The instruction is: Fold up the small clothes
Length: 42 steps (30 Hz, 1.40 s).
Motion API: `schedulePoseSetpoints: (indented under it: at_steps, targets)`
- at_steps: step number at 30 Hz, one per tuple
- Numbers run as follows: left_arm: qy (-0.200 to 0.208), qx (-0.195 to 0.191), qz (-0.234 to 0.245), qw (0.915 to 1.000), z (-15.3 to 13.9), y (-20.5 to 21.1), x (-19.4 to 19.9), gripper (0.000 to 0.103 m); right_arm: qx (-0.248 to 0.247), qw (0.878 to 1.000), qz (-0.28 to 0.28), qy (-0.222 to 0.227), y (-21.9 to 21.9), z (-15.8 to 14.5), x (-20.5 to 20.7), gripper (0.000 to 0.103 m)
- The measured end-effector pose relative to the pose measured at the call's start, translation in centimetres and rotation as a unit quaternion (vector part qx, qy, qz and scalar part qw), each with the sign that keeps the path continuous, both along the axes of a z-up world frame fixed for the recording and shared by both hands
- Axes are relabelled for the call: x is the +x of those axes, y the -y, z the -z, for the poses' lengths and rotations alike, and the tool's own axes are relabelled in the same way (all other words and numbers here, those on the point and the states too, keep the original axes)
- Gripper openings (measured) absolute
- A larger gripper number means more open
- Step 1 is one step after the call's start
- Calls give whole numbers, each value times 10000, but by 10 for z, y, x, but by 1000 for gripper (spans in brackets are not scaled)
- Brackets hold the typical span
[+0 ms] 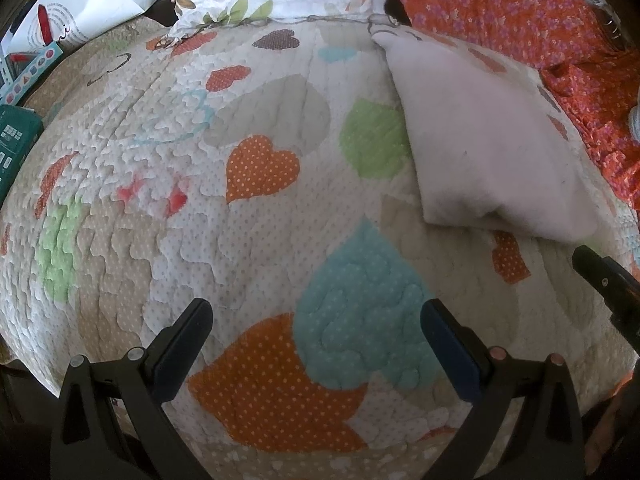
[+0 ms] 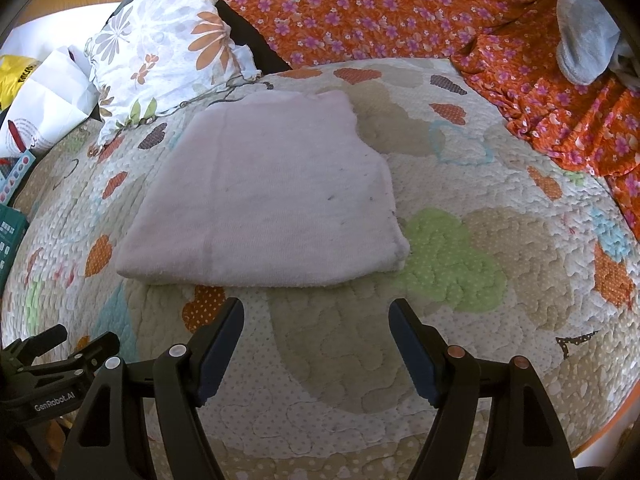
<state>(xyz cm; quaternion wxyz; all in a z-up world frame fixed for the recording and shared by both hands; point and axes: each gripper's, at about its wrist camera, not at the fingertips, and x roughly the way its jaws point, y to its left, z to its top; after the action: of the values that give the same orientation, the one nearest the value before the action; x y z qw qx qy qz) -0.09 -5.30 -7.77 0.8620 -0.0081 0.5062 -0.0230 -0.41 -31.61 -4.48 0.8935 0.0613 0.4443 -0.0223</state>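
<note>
On the heart-patterned quilt (image 2: 460, 360), a pale pink garment (image 2: 260, 200) is seen lying folded into a flat rectangle. Nothing is held by the left gripper (image 1: 316, 344) or the right gripper (image 2: 316, 340); both sets of jaws stand open. This fold is judged finished; next, another garment must be fetched, possibly the grey piece (image 2: 584, 40) on the orange floral cloth (image 2: 380, 12).

Bare quilt (image 2: 340, 360) before folded cloth (image 2: 264, 200); pillow (image 2: 160, 48) behind.
</note>
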Motion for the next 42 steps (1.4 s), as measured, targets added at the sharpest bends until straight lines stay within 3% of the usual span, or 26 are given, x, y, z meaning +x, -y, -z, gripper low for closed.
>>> schedulePoseSetpoints:
  at_steps: [42]
  targets:
    - [-118, 23, 15, 9999, 5, -2, 2, 103, -82, 9999, -101, 30, -12, 0, -2, 82]
